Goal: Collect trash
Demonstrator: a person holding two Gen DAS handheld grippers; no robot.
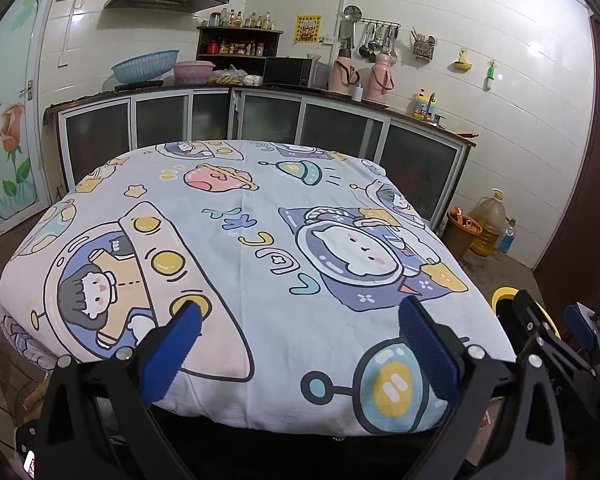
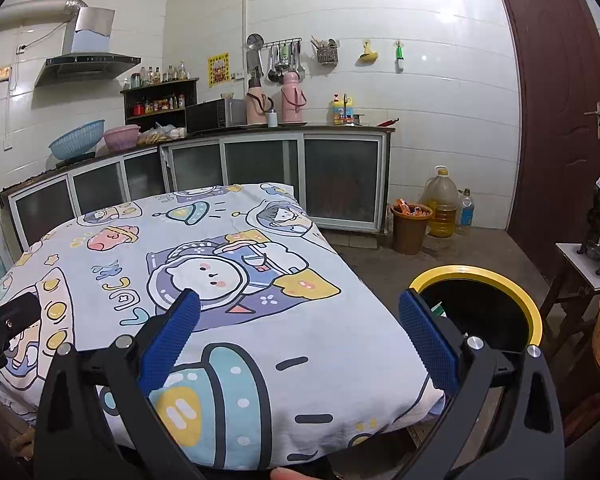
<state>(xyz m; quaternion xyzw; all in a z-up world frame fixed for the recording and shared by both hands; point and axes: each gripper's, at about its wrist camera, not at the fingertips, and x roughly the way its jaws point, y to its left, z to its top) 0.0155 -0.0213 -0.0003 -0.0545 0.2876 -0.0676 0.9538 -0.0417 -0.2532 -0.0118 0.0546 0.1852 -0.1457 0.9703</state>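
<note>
A: Both our grippers are spread wide and carrying nothing – the left gripper point(image 1: 300, 312) hangs over the cartoon-print cloth point(image 1: 260, 240) on the table, and the right gripper point(image 2: 300, 308) sits at the table's right edge, just beside the yellow-rimmed bin point(image 2: 534, 312).

B: And the trash itself? We see no loose piece anywhere on the cloth.

A: The only scrap we can make out is a small pale-and-green bit point(image 2: 440, 309) inside the bin, at its near-left wall – too small to say what it is.

B: If it is a wrapper, we judge it light, soft and crumply, maybe a bit slick.

A: Then we would pinch such a piece across a folded edge or its bunched middle, gently – stiffness won't help us there
</note>
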